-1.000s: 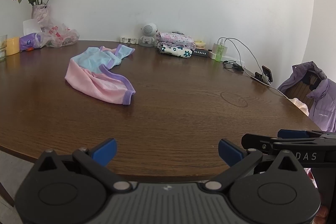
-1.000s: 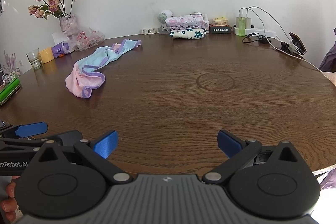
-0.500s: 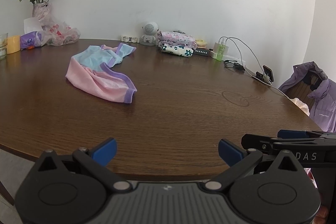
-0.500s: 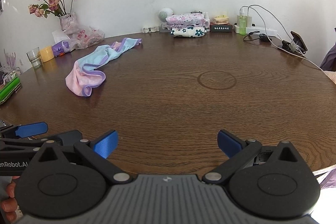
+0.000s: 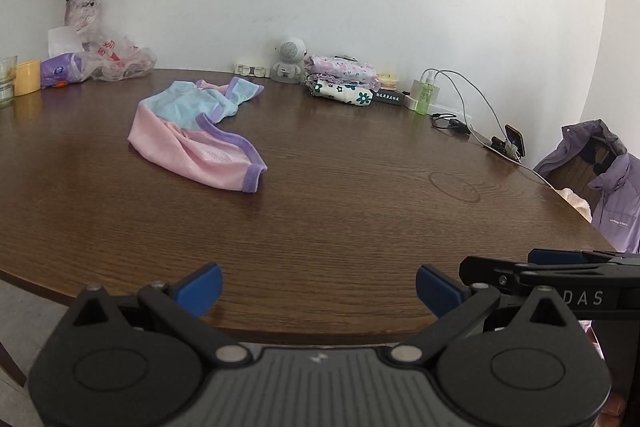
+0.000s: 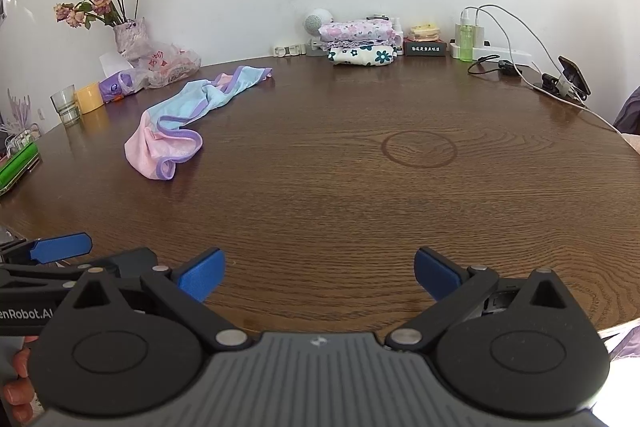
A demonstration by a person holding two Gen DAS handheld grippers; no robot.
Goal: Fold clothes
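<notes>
Pink-blue-purple garment (image 5: 200,135): crumpled on the left half of the table, well ahead of both claws, untouched; sits slightly lower and larger in the left view than a second ago, with more wall above
Left gripper (image 5: 318,289): spread wide, empty, at the near table edge
Right gripper (image 6: 319,273): spread wide, empty, just beside the left one
Round wooden table (image 6: 360,195): dark brown grain, faint ring mark right of centre
Folded clothes stack (image 6: 360,41): at the far edge against the white wall
Vase of dried roses (image 5: 82,15): far left
Purple jacket (image 5: 608,183): on a chair to the right
</notes>
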